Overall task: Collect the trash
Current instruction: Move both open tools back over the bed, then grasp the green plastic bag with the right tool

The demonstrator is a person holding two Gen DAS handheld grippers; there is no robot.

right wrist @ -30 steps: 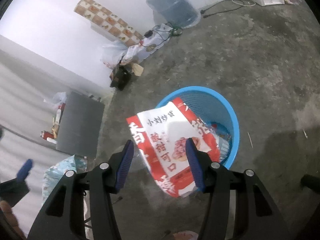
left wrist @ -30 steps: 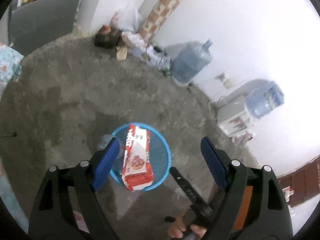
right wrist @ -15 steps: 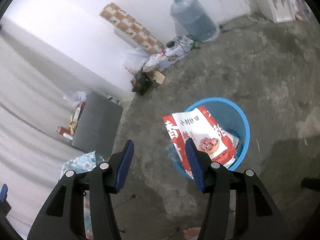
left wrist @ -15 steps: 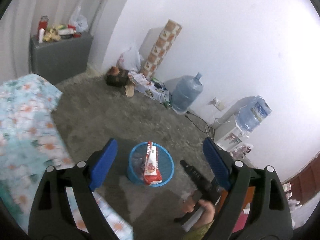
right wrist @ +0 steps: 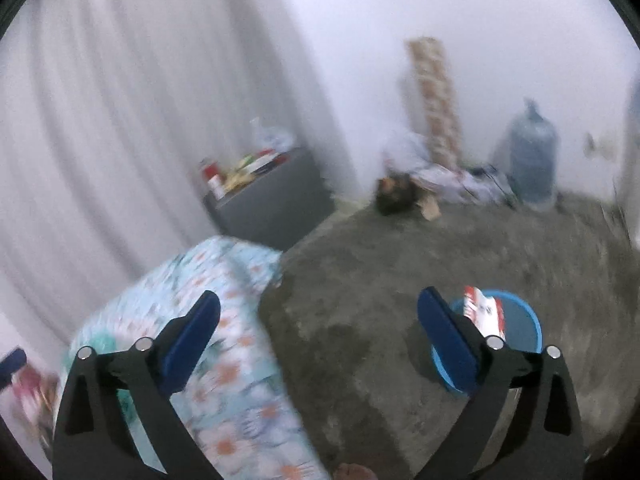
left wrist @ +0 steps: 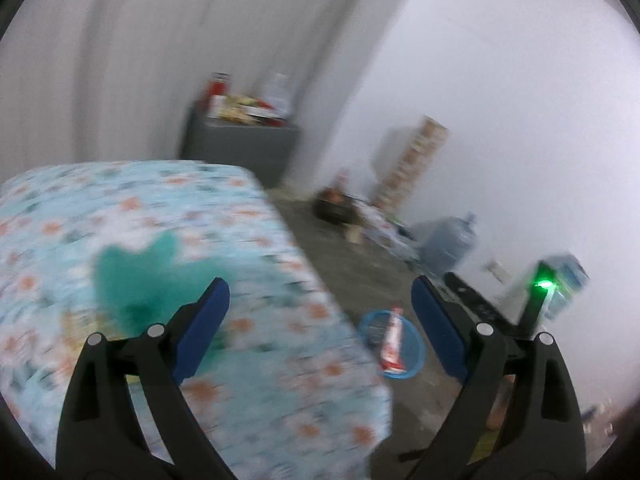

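Open floor between bed and bin
The bed [right wrist: 224, 360] fills the left side; bare floor [right wrist: 360, 300] lies open from its corner to the bin [right wrist: 524, 328], where a wrapper [right wrist: 482, 312] sticks up; cabinet [right wrist: 276, 204], clutter [right wrist: 440, 184] and jug [right wrist: 532, 160] line the far wall

A home bedroom: flower-print bedsheet on a bed [left wrist: 168, 240], grey cabinet [right wrist: 276, 208] with clutter, bare concrete floor [right wrist: 400, 280], big blue water jug [right wrist: 532, 164].
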